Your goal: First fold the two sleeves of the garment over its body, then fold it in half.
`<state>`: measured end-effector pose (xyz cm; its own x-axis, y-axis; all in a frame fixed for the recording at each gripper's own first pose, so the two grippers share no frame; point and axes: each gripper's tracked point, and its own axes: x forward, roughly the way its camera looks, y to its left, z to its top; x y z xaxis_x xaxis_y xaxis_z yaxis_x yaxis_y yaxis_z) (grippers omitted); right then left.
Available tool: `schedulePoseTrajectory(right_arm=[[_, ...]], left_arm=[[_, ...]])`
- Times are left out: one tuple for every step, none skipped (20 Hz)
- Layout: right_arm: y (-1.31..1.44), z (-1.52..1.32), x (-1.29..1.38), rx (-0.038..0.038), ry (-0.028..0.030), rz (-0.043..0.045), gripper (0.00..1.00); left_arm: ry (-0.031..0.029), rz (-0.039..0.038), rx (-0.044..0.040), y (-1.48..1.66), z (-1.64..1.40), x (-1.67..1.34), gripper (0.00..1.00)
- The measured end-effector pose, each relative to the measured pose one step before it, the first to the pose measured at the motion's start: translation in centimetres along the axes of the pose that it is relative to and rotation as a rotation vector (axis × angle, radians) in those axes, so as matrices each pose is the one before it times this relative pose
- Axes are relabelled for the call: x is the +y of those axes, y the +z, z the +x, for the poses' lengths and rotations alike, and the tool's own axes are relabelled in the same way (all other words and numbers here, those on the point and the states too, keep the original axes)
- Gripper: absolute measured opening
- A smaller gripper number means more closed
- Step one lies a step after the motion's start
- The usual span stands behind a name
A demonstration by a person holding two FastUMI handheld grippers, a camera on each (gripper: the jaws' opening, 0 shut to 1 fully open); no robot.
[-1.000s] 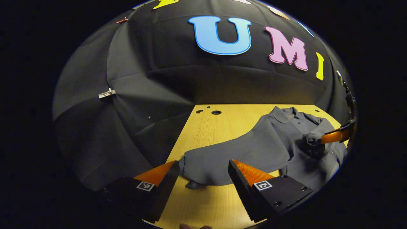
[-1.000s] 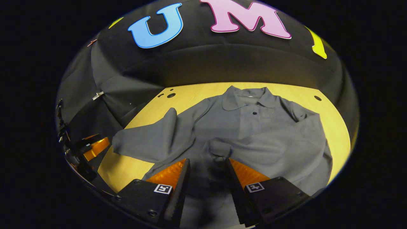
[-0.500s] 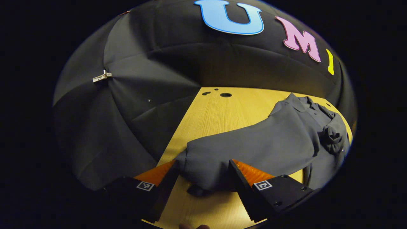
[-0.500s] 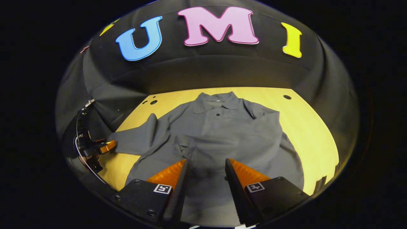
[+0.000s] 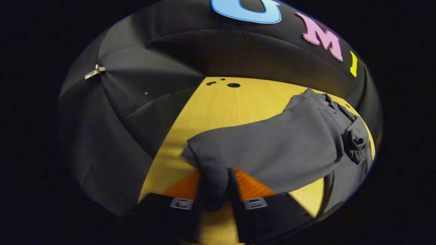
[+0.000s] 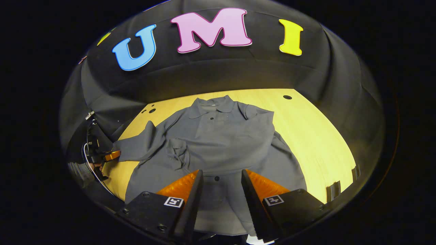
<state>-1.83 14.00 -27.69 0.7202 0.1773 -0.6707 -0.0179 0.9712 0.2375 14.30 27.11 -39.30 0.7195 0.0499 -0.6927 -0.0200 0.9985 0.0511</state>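
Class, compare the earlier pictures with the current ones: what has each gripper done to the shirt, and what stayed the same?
The left gripper closed its fingers on the cuff of the outstretched sleeve. The right gripper drew back, open. The grey polo shirt stayed on the wooden table, its other sleeve folded across the body.

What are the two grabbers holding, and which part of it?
The left gripper pinches the cuff end of the grey shirt's outstretched sleeve. The right gripper is open above the shirt's front, holding nothing.
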Motion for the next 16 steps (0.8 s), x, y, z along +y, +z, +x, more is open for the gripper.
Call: schedulePoseTrajectory(right_arm=[[0.163, -0.045, -0.328, -0.00801, 0.00264, 0.00469, 0.71], [0.198, -0.078, -0.512, -0.00618, 0.00038, 0.00126, 0.71], [0.121, -0.142, -0.496, -0.00559, 0.00406, 0.00008, 0.71], [0.116, -0.166, -0.406, -0.00524, 0.00331, 0.00088, 0.71], [0.128, -0.118, -0.453, -0.00339, 0.00260, 0.00131, 0.71], [0.147, -0.032, -0.613, -0.00379, 0.00048, 0.00379, 0.70], [0.020, -0.003, -0.608, -0.00082, 0.00569, 0.00982, 0.70], [-0.004, -0.013, -0.708, 0.00252, 0.00057, 0.00878, 0.70], [-0.032, 0.120, -0.828, -0.00226, -0.00295, 0.00443, 0.70], [0.031, 0.103, -0.987, -0.00321, -0.00684, 0.00444, 0.70], [0.029, 0.064, -0.784, -0.00012, -0.00383, 0.00692, 0.70], [-0.050, 0.065, -0.774, -0.00025, -0.00228, 0.00572, 0.71], [-0.022, 0.150, -0.757, 0.00290, -0.00402, 0.00379, 0.71], [-0.063, 0.057, -0.812, 0.00050, -0.00500, 0.00314, 0.71], [0.086, 0.099, -0.755, 0.00055, -0.00384, 0.00568, 0.71], [0.058, 0.055, -0.737, -0.00129, -0.00390, 0.00546, 0.71]], left_arm=[[0.01410, 0.00475, 0.01984, 0.056, 0.089, 0.181, 0.29], [0.01420, -0.01140, 0.01663, 0.174, -0.185, 0.016, 0.12], [0.00491, -0.02234, -0.00413, 0.461, -0.572, -0.424, 0.10], [0.00840, -0.02205, -0.01852, 0.794, -0.583, -0.339, 0.07], [0.01263, -0.01383, -0.01891, 0.476, -0.646, -0.097, 0.07], [0.00783, -0.00300, -0.02172, 0.628, -0.854, -0.305, 0.07], [0.00582, 0.00426, -0.02558, 0.705, -1.000, -0.517, 0.07], [0.00526, 0.00391, -0.02647, 0.924, -1.012, -0.586, 0.07], [-0.00088, -0.00111, -0.02443, 0.953, -1.048, -0.750, 0.07], [-0.00521, -0.00699, -0.02056, 1.010, -0.978, -0.982, 0.07], [-0.00720, -0.00932, -0.02251, 1.010, -1.085, -1.164, 0.07], [-0.01135, -0.01026, -0.02112, 0.979, -1.014, -1.284, 0.07], [-0.01462, -0.00382, -0.02301, 1.011, -0.854, -1.518, 0.07], [-0.01643, 0.00212, -0.01932, 1.082, -0.744, -1.654, 0.07], [-0.01856, 0.00675, -0.01581, 0.737, -0.626, -1.692, 0.07], [-0.02020, 0.00881, -0.01674, 1.006, -0.486, -1.816, 0.07]])
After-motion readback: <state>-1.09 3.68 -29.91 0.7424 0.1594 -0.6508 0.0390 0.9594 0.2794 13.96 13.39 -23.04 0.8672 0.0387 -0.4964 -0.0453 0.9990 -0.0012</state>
